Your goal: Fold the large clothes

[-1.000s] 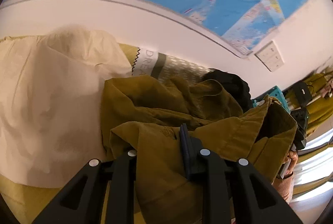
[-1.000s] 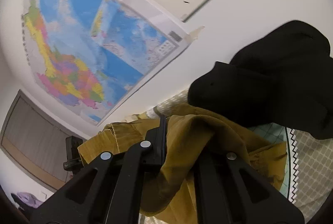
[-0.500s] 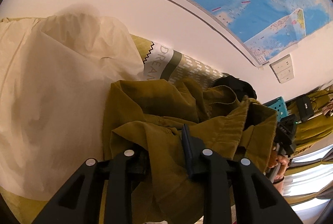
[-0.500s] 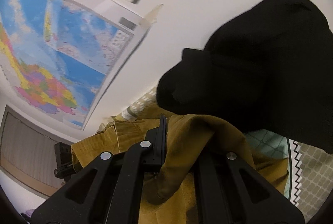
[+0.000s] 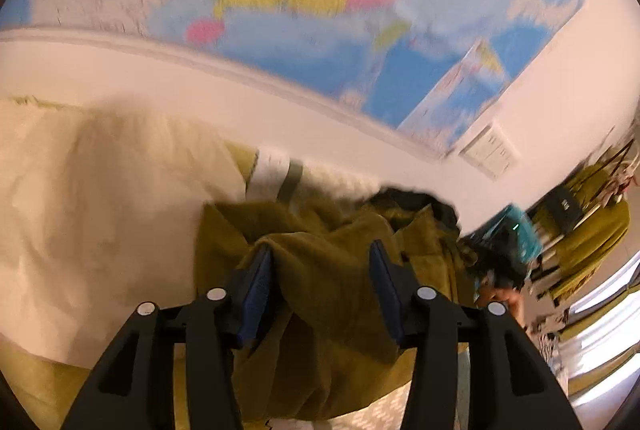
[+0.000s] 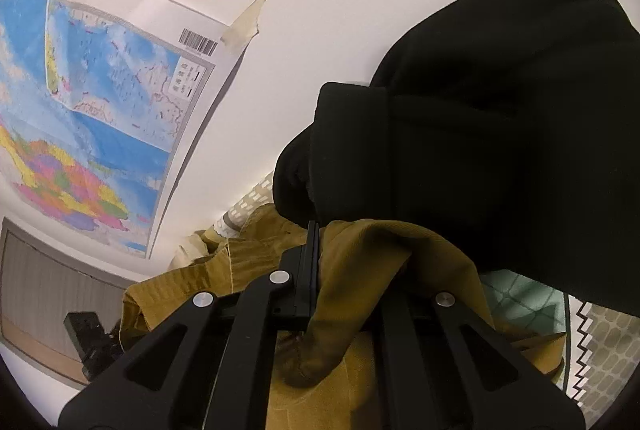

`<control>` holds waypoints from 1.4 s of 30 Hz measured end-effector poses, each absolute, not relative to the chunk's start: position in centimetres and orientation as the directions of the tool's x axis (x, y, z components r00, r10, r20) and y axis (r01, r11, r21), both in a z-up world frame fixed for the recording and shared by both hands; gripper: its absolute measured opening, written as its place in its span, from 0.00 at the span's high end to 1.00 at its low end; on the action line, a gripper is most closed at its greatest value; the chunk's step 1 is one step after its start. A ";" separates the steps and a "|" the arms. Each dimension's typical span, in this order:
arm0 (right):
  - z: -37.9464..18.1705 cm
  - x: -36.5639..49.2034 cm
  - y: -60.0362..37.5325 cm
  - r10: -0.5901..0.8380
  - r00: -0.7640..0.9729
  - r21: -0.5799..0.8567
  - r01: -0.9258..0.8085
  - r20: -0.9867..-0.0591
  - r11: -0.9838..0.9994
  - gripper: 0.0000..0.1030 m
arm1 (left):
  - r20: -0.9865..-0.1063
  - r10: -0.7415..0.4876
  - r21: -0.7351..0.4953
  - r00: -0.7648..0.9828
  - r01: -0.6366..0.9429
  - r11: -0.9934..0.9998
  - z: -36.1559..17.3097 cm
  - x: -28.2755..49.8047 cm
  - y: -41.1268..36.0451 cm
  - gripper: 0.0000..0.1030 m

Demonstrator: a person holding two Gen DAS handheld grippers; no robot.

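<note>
Left wrist view: your left gripper (image 5: 320,278) is opening, pads spread with a fold of the olive corduroy garment (image 5: 332,294) loose between them, beside a cream cloth (image 5: 100,214) at the wall. Right wrist view: your right gripper (image 6: 316,270) is pressed together, pinching the olive corduroy garment (image 6: 360,270) below a black garment (image 6: 500,130); the patterned sheet (image 6: 600,350) underneath carries both.
</note>
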State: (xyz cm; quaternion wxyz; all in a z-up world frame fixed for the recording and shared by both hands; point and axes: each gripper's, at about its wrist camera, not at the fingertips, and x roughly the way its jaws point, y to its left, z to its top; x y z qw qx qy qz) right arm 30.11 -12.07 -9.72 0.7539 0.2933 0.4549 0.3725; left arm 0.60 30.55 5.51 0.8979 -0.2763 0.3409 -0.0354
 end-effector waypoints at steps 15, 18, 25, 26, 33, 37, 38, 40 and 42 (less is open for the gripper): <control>-8.0 31.0 -10.4 0.820 0.332 0.764 -0.315 -0.467 0.563 0.95 | -0.814 -0.092 -0.166 0.574 -0.077 0.983 -1.5 9.4 23.4 0.43; -8.2 31.1 -10.2 0.811 0.321 0.754 -0.313 -0.489 0.578 0.82 | -0.831 -0.114 -0.220 0.545 -0.134 0.966 -3.4 10.6 25.5 0.48; -2.2 23.7 -14.0 0.787 0.470 0.608 -0.507 -0.399 0.611 0.33 | -0.823 -0.173 -0.308 0.541 -0.168 0.936 -4.2 10.7 27.5 0.57; -1.7 22.6 -14.2 0.799 0.468 0.587 -0.546 -0.378 0.598 0.33 | -0.826 -0.167 -0.302 0.539 -0.172 0.938 -4.3 10.7 27.3 0.57; -4.4 19.9 -5.4 0.710 0.398 0.324 -0.687 -0.581 0.651 0.46 | -0.844 -0.087 -0.213 0.529 -0.181 0.960 -4.1 11.3 25.6 0.51; -8.5 25.9 -4.9 0.645 0.394 0.387 -0.558 -0.654 0.734 0.74 | -0.840 -0.103 -0.226 0.533 -0.171 0.959 -4.1 11.2 25.9 0.51; -9.4 27.0 -5.7 0.666 0.368 0.454 -0.515 -0.649 0.727 0.85 | -0.836 -0.117 -0.243 0.536 -0.169 0.955 -4.1 11.1 26.2 0.51; -10.8 28.5 -7.4 0.730 0.315 0.575 -0.460 -0.607 0.677 0.89 | -0.821 -0.143 -0.276 0.552 -0.165 0.947 -3.7 10.3 26.8 0.51; -10.5 27.5 -8.3 0.745 0.317 0.599 -0.448 -0.587 0.663 0.81 | -0.798 -0.149 -0.292 0.585 -0.159 0.943 -2.7 8.7 27.2 0.44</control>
